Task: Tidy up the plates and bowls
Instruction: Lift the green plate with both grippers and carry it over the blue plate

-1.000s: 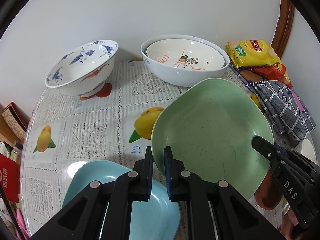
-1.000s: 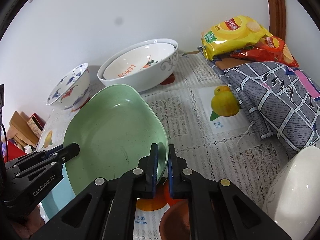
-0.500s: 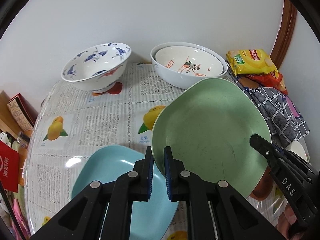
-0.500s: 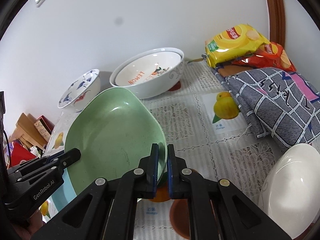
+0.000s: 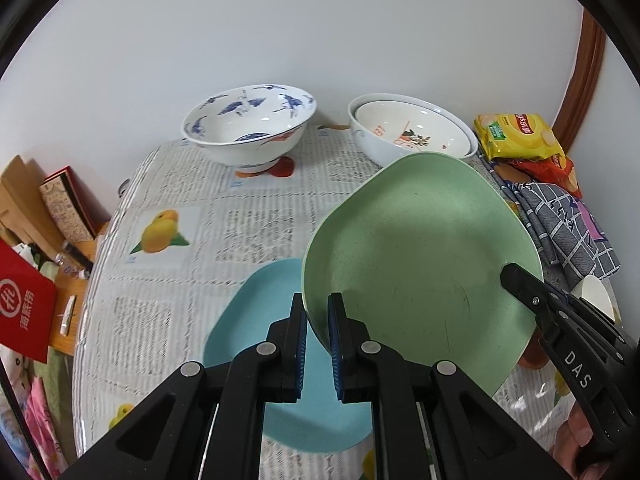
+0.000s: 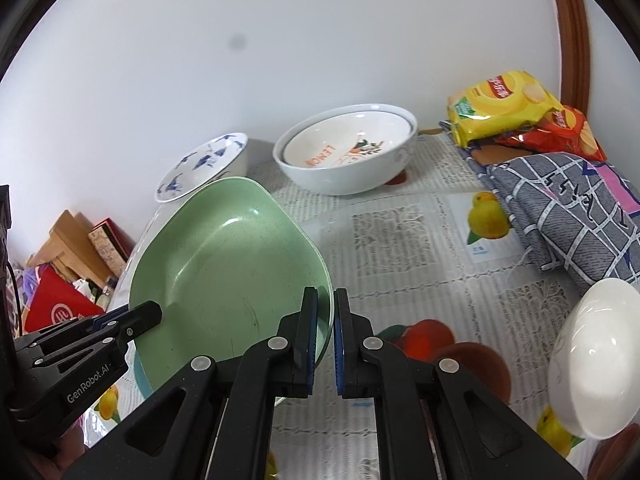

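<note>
Two claws share one load: the left claw is clamped on the near-left rim of the green plate, and the right claw is clamped on its opposite rim, so the plate hangs tilted between them above the tabletop. Directly beneath the green plate, on its left side, lies the blue plate, flat on the lace cloth, with its right part hidden under the green one. To my eye the step in hand is stacking the green plate onto the blue one; the next move calls for levelling the plate, centring it over the blue one, bringing it down evenly and only then parting both claws together, since one letting go early would tip it. Beyond the green plate, against the wall, a blue-patterned bowl stands alone, and to the right of that a lemon-print bowl sits nested inside a larger white bowl. To the right of the green plate are snack bags, a folded checked cloth and, nearer, a white bowl at the edge. None of these sits in the path down; the only obstacle I judge likely is the plate's own slant catching the blue rim.
</note>
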